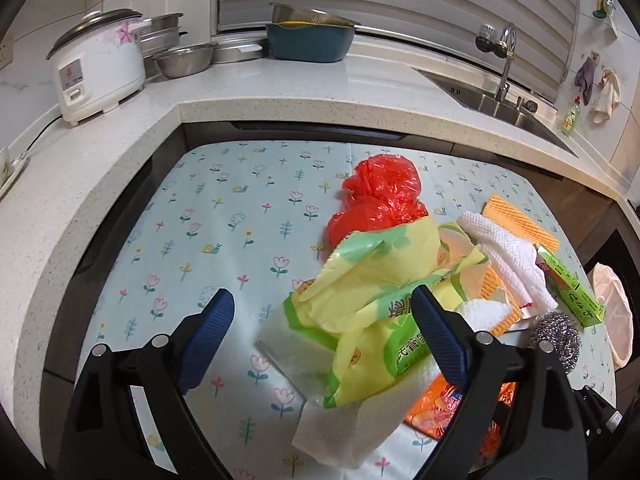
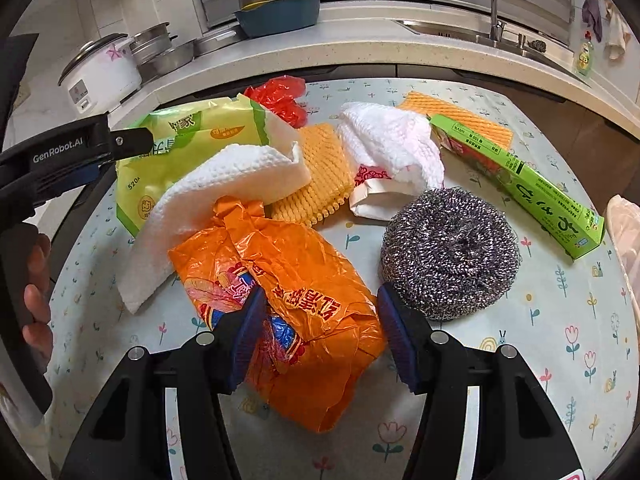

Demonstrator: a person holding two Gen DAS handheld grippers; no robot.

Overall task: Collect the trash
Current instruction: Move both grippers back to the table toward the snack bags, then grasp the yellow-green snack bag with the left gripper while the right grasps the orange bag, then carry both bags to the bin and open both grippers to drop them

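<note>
A pile of trash lies on the flowered table mat [image 1: 208, 216]. My left gripper [image 1: 324, 320] is open, its jaws astride a yellow-green tissue wrapper [image 1: 372, 284] with white paper towel [image 1: 340, 436] under it; a red plastic bag [image 1: 378, 196] lies beyond. My right gripper [image 2: 320, 320] is open, its jaws on either side of a crumpled orange plastic bag [image 2: 304, 300]. The steel wool scrubber [image 2: 450, 252] sits just right of the right finger. The yellow-green wrapper [image 2: 188, 140] and a paper towel [image 2: 224, 188] lie to the left, where the left gripper's body [image 2: 72, 152] shows.
A green box [image 2: 520, 184], orange mesh cloths [image 2: 324, 172], a white knitted cloth [image 2: 392, 140] and a paper scrap [image 2: 372, 196] lie behind. The counter [image 1: 280, 84] carries a rice cooker [image 1: 96, 64], steel bowls, a blue basin [image 1: 310, 42] and a sink [image 1: 492, 100].
</note>
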